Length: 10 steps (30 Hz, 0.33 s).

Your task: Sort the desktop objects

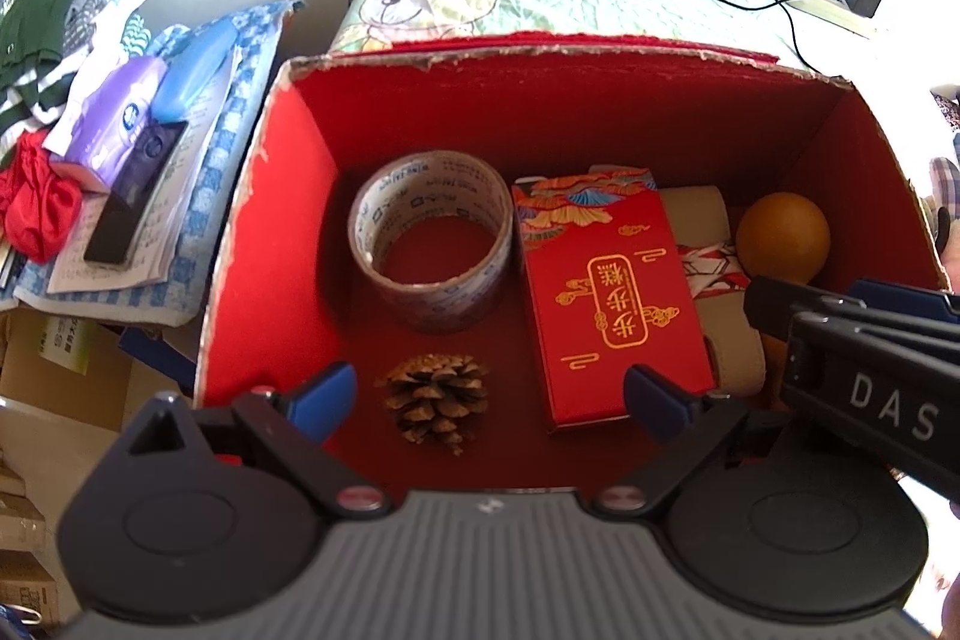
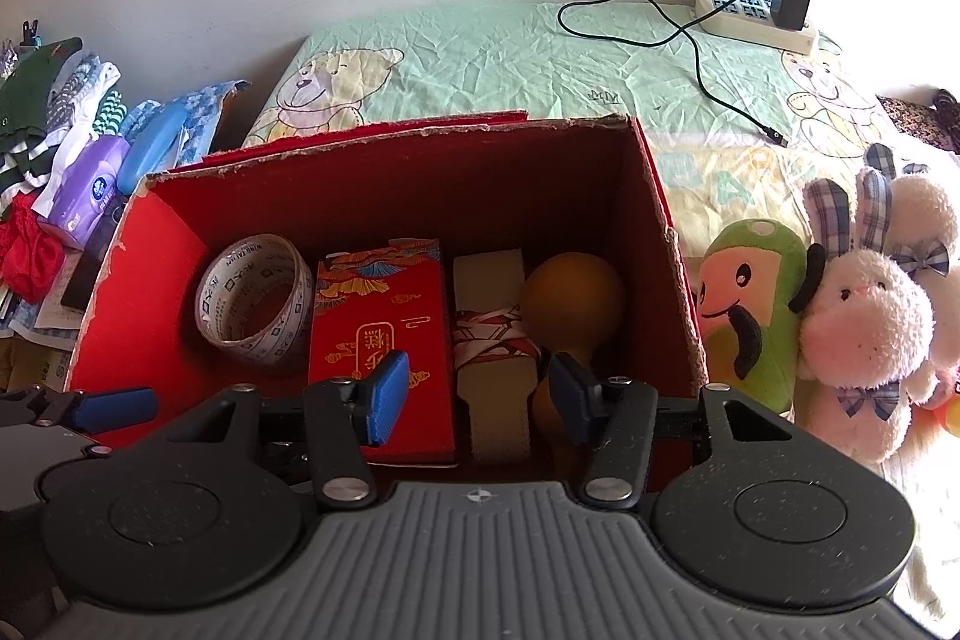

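The left gripper (image 1: 489, 391) hangs wide open and empty over the box's (image 1: 264, 220) near edge, a pinecone (image 1: 437, 402) on the floor between its fingers; the right gripper (image 2: 480, 391) gapes empty too, above a banded bundle (image 2: 493, 340); beyond lie a red packet (image 1: 606, 292), a tape roll (image 1: 433, 238) toward the left wall, an orange ball (image 1: 783, 235) in the far right corner; the box sits on the bed (image 2: 510, 58).

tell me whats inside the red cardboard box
Inside the red cardboard box: a printed tape roll, brown pine cone, red gold-lettered packet, beige bundle with patterned band and orange gourd. Whatever lies under the packet is hidden.
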{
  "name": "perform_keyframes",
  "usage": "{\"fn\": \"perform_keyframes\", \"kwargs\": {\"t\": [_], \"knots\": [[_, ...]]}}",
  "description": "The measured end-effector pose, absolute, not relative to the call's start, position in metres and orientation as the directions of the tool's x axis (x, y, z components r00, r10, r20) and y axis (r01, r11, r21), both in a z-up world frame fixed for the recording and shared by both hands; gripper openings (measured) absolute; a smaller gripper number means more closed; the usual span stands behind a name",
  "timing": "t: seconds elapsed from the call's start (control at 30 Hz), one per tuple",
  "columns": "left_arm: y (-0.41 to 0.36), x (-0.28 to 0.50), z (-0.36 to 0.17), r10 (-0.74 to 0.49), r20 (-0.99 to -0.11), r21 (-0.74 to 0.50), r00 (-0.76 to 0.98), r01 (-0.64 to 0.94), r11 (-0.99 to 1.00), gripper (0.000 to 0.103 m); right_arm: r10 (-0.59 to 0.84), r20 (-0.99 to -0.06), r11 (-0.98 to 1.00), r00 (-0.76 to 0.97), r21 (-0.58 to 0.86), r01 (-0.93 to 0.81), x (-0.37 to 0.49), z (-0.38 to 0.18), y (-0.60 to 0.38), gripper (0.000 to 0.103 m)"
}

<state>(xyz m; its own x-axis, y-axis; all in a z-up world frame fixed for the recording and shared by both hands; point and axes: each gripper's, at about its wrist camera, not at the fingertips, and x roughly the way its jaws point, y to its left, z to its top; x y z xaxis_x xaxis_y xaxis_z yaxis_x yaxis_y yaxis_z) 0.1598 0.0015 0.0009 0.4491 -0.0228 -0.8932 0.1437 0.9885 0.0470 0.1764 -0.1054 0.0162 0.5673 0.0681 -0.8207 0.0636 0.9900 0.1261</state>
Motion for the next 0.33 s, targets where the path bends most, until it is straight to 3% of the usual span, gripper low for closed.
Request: {"fn": "perform_keyframes", "kwargs": {"t": [0.33], "knots": [[-0.0001,0.1585,0.0043,-0.022,-0.88,0.053,0.475,0.144,0.988,0.093,0.062,-0.815,0.988,0.576,0.131,0.079,0.1765,0.0174,-0.1077,0.055]]}}
